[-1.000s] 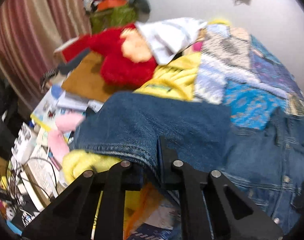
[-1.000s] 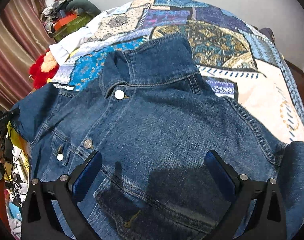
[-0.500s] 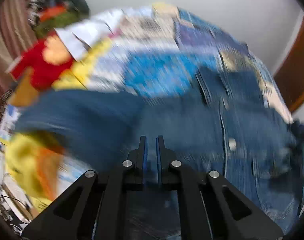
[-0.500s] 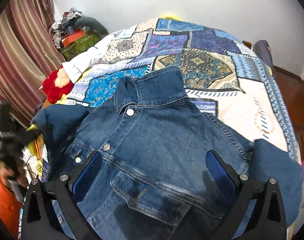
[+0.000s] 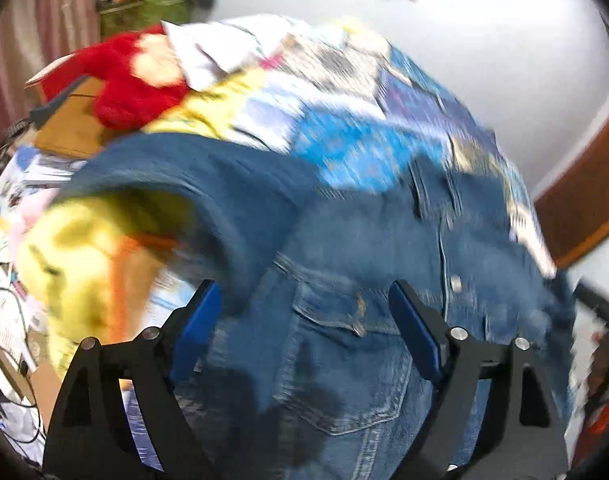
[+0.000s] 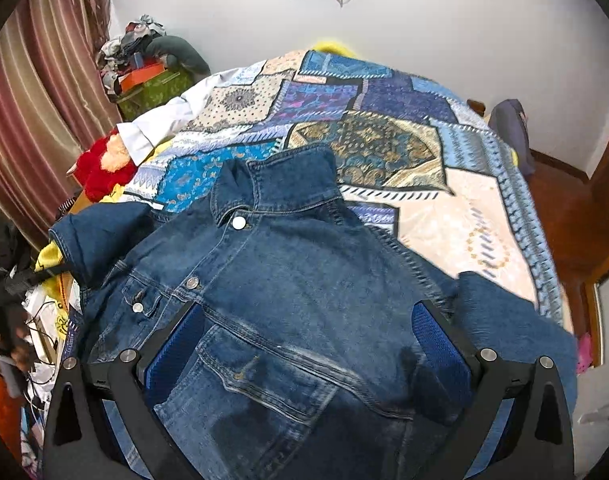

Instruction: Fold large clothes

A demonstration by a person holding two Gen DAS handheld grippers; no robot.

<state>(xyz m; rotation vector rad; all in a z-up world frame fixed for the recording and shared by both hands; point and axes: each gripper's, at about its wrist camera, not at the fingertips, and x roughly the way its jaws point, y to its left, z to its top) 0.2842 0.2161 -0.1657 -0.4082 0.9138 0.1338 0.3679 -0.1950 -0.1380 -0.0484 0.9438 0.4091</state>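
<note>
A dark blue denim jacket [image 6: 288, 292] lies front-up on the patchwork bedspread [image 6: 384, 128], collar toward the far wall, buttons closed. Its left sleeve [image 6: 92, 236] hangs off the bed's left edge; the right sleeve [image 6: 508, 320] lies spread to the right. My left gripper [image 5: 304, 320] hovers above the jacket's chest pocket [image 5: 344, 360] with its jaws opening and nothing pressed between the pads. The left sleeve [image 5: 192, 176] lies free ahead of it. My right gripper [image 6: 304, 344] stands open over the jacket's lower front, holding nothing.
A red plush toy [image 6: 100, 164] and a white garment [image 6: 156, 124] lie at the bed's left edge. Yellow cloth [image 5: 88, 248], papers and cables crowd the floor on the left. A striped curtain [image 6: 36, 92] hangs left; a wooden door frame [image 6: 608, 200] stands right.
The left gripper was shut on the sleeve edge a second ago; now its jaws stand wide and the sleeve is free. It swung right over the jacket front. The right gripper rose and pulled back.
</note>
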